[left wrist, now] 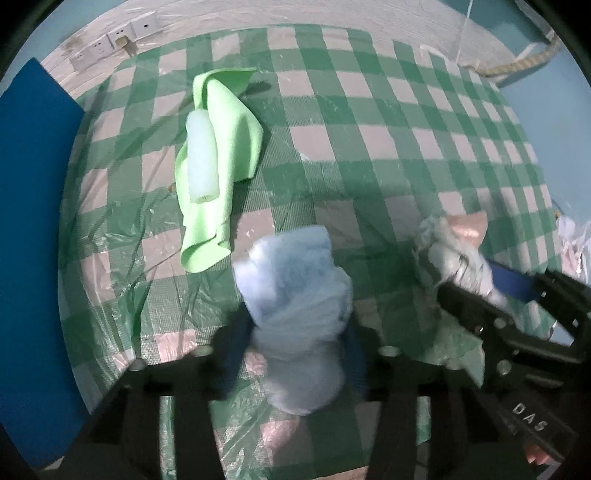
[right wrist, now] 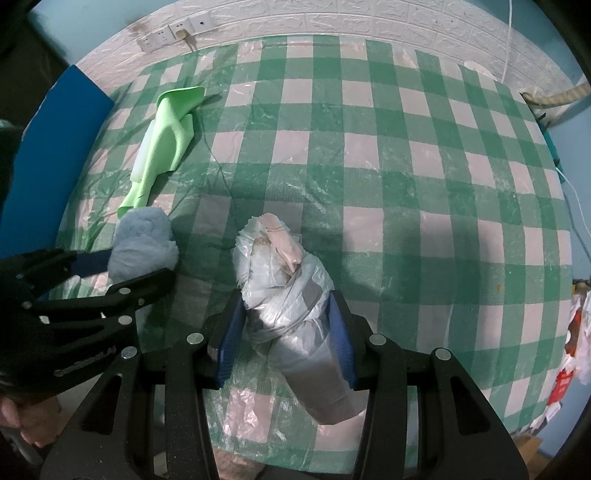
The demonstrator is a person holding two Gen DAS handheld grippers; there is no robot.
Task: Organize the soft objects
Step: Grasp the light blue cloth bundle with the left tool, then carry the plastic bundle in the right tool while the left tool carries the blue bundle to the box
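My left gripper [left wrist: 295, 350] points down at the table, shut on a light blue fluffy cloth [left wrist: 295, 280] that bulges up between its blue pads. The right wrist view shows that same gripper [right wrist: 140, 266] at the left, pinching the blue cloth [right wrist: 144, 240]. My right gripper [right wrist: 286, 332] is shut on a bundle wrapped in white plastic [right wrist: 280, 266] with a pink piece at its top. The bundle [left wrist: 454, 247] appears at the right of the left wrist view. Farther back a green cloth [left wrist: 229, 147] lies crumpled, with a white foam roll [left wrist: 201, 158] on top of it.
A green and white checked plastic tablecloth [right wrist: 406, 184] covers the table. A blue board [left wrist: 33, 258] stands along the left edge. Wall sockets [right wrist: 173, 31] and a rope [left wrist: 517, 66] are at the back. Red and white packaging [right wrist: 565, 369] hangs at the right edge.
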